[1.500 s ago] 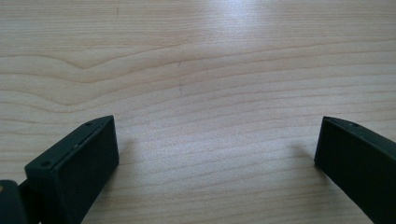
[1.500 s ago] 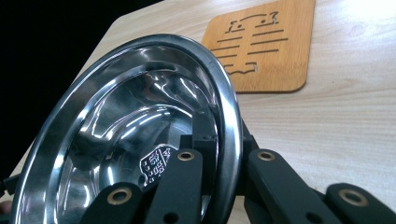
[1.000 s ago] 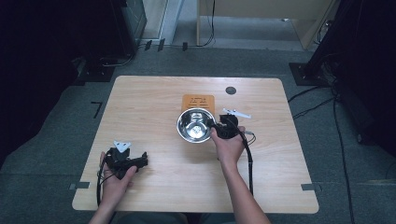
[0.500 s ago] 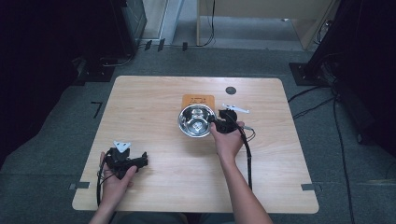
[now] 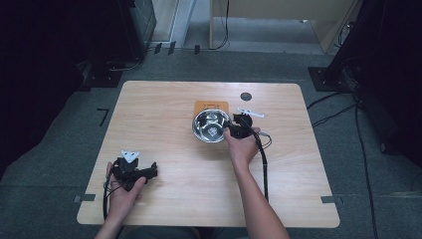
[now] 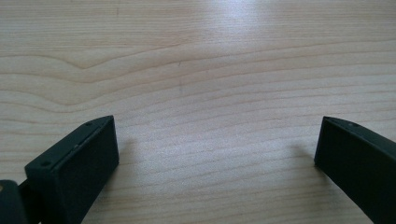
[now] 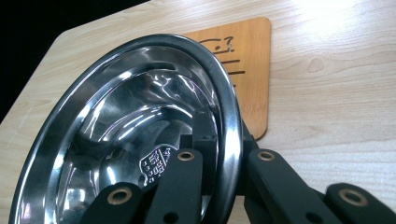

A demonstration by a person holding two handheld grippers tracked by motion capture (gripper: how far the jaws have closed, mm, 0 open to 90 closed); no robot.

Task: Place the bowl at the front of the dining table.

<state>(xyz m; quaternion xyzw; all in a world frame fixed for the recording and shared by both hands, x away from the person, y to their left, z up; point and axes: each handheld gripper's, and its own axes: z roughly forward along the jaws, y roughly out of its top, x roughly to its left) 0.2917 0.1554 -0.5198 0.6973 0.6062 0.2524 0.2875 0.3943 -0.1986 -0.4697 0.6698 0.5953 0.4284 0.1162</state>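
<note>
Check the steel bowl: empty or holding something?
Empty. The right gripper view shows the steel bowl with a bare, shiny inside bearing only a stamped mark; the right gripper clamps its rim.

Setting: lab or studio recording space.
Evidence: lone wooden table (image 5: 164,124), grey carpet (image 5: 64,149), floor cables (image 5: 368,149), dark equipment stands (image 5: 343,64).

The bowl (image 5: 211,126) stands near the middle of the table (image 5: 164,114), partly on the board (image 5: 211,105), which reaches out behind it. The right gripper (image 5: 234,130) is at the bowl's right edge, one jaw inside the rim (image 7: 231,126) and one outside. Behind and to the right of the bowl lies a small round disc (image 5: 245,96). The left gripper (image 5: 149,173) sits near the front left of the table, well apart from the bowl
</note>
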